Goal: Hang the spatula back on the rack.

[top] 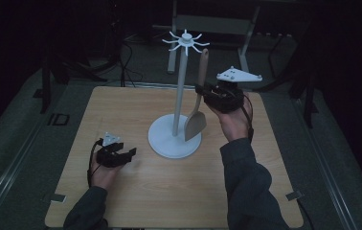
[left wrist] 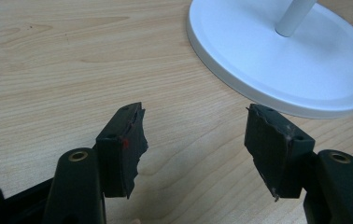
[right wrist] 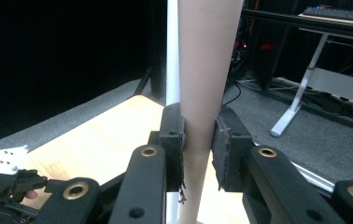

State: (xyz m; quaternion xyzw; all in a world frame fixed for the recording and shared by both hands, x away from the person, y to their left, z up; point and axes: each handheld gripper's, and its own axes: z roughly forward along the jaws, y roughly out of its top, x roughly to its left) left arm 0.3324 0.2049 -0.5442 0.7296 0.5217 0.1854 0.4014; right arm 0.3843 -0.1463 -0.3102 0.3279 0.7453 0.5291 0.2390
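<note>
Your light wood tabletop [top: 136, 201] carries the white stand [top: 175, 139], round base flat near centre; your left hand [top: 103, 173] rests on the wood at front left.

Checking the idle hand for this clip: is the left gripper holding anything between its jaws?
No. In the left gripper view the left gripper has its jaws apart, with bare table between them.

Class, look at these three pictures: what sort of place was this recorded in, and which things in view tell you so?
Probably a lab or workshop set up for recording, not a kitchen. A bare wooden table stands in a dark room, cables trail across the floor behind it, and a desk with a keyboard stands beyond.
</note>
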